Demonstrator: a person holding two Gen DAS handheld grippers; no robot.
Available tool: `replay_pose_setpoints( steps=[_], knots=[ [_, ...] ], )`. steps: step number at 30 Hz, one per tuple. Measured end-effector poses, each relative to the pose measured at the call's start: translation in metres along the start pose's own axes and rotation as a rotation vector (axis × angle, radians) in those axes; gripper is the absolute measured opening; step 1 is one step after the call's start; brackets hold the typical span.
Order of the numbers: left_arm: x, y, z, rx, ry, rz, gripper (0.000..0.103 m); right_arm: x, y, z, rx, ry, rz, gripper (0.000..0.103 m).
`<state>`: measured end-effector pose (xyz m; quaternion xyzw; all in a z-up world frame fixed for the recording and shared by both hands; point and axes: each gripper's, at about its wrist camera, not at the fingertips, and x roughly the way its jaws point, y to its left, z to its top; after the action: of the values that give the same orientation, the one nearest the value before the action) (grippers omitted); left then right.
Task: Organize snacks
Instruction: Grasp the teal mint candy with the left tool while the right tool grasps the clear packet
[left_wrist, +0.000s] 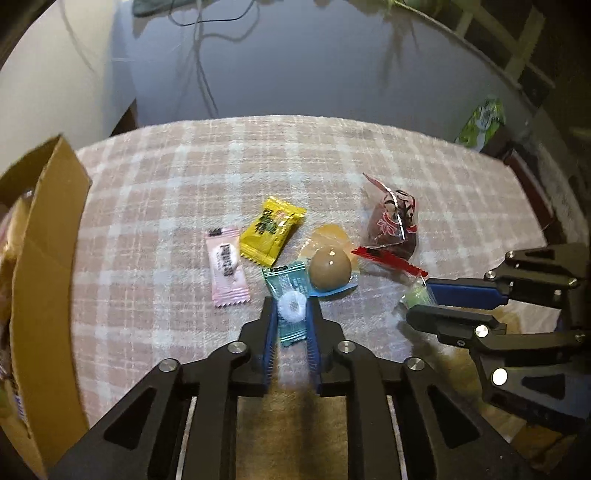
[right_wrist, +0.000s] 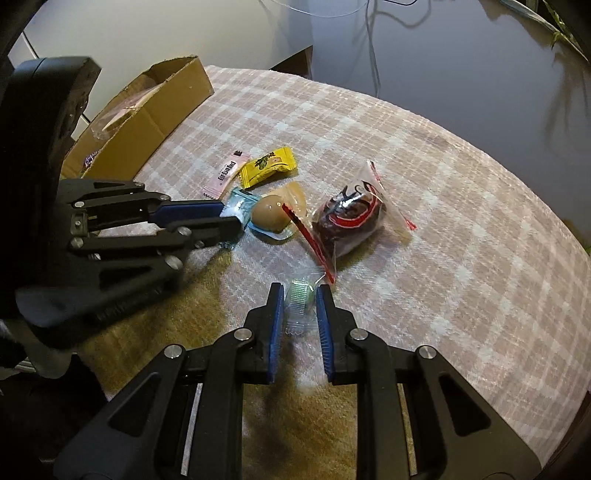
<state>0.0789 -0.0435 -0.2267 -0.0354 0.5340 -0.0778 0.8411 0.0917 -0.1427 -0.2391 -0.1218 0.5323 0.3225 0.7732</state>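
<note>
Left gripper (left_wrist: 291, 314) pinching teal-wrapped white candy (left_wrist: 291, 312) between blue pads (left_wrist: 271, 332), pressing in from both sides, just above pink plaid cloth (left_wrist: 184, 177). Right gripper (right_wrist: 300, 299) clamping green candy in clear wrapper (right_wrist: 300, 295) likewise. Lying just beyond the left tips: packaged brown egg (left_wrist: 328, 272), touching the teal wrapper. Sitting further out: yellow packet (left_wrist: 269, 230) and pink sachet (left_wrist: 226, 267), side by side. Resting to the right: dark snack in clear red-edged bag (left_wrist: 393, 225). Standing at the cloth's left edge, well apart: open cardboard box (left_wrist: 51, 258), already holding wrapped snacks.
</note>
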Motion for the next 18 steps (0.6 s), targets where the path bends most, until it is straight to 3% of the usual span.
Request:
replay_pose_setpoints(
  steps=[4,11,13,14,18],
  knots=[
    [-0.003,0.01,-0.003,-0.047,-0.003,-0.034,0.006,0.001,-0.001,-0.003,0.01,0.002,0.005,0.019],
    [-0.012,0.016,-0.006,-0.063,-0.025,-0.038,0.005,0.003,0.002,-0.005,0.01,0.007,0.005,0.019],
    [-0.013,0.01,-0.005,-0.061,-0.024,-0.044,0.015,0.003,0.001,-0.005,0.009,0.006,0.004,0.019],
    [-0.011,0.006,-0.004,-0.049,-0.023,-0.03,0.025,0.003,0.001,-0.004,0.009,0.005,0.003,0.019],
    [0.004,-0.003,-0.001,-0.025,0.012,0.013,0.025,-0.001,-0.002,-0.005,0.012,-0.002,0.0,0.019]
  ],
)
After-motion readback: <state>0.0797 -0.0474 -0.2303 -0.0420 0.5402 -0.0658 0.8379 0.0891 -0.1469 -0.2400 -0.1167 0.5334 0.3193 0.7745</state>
